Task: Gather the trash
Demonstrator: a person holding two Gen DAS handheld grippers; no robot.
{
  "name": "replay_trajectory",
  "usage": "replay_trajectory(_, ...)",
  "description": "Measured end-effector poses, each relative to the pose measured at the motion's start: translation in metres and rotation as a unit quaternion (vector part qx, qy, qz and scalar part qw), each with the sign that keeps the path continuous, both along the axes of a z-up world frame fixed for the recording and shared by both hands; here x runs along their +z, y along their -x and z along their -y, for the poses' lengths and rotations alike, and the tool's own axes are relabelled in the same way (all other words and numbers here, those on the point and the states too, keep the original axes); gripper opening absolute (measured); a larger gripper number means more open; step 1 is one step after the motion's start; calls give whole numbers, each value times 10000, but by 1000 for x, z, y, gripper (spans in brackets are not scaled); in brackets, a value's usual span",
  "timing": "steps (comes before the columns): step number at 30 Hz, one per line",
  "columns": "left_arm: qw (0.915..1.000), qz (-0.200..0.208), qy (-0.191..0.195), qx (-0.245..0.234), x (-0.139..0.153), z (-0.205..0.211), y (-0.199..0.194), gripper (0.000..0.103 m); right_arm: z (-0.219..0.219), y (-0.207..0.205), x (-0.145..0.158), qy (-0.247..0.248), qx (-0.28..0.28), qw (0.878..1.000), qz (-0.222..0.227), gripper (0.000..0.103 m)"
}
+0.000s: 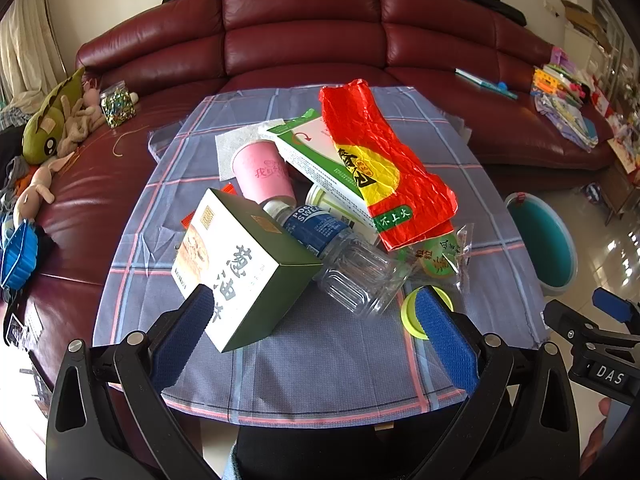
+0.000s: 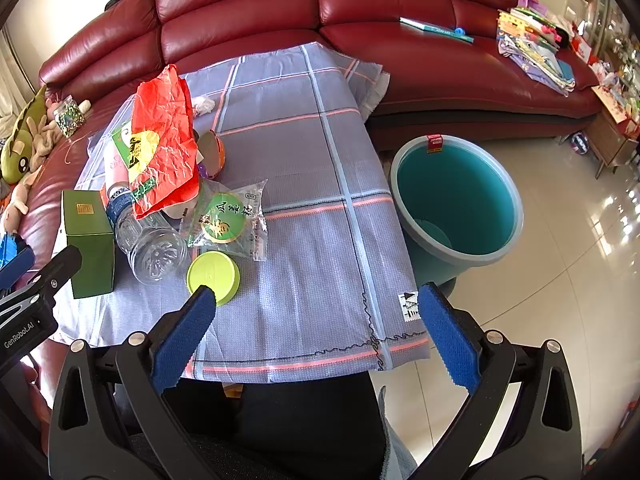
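Trash lies piled on a table under a grey plaid cloth (image 1: 320,360): a green-and-white box (image 1: 244,268), a clear plastic bottle (image 1: 344,264), a pink cup (image 1: 262,174), a green-trimmed white carton (image 1: 316,156), a red-yellow wrapper (image 1: 380,160) and a lime lid (image 2: 214,276). My left gripper (image 1: 316,308) hovers open above the box and bottle, holding nothing. Above the cloth's near edge my right gripper (image 2: 316,312) is open and empty, its left pad (image 2: 188,336) beside the lime lid. A teal bucket (image 2: 460,200) stands on the floor right of the table.
A dark red leather sofa (image 1: 304,28) wraps around the table's far and left sides. Plush toys (image 1: 52,132) and a jar lie on its left part, books and papers (image 2: 536,52) on its right. Glossy tiles (image 2: 560,280) surround the bucket.
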State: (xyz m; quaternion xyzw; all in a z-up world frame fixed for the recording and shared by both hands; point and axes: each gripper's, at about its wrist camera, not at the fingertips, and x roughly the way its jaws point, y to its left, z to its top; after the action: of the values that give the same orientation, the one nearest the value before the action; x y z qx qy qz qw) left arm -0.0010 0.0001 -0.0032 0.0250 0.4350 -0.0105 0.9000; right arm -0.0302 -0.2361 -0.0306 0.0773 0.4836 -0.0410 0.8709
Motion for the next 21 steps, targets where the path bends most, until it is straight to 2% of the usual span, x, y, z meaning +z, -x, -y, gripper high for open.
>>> replay_trajectory(21,10000,-23,6,0,-3,1,0,100,-2,-2,-2,11,-3,10000,-41,97)
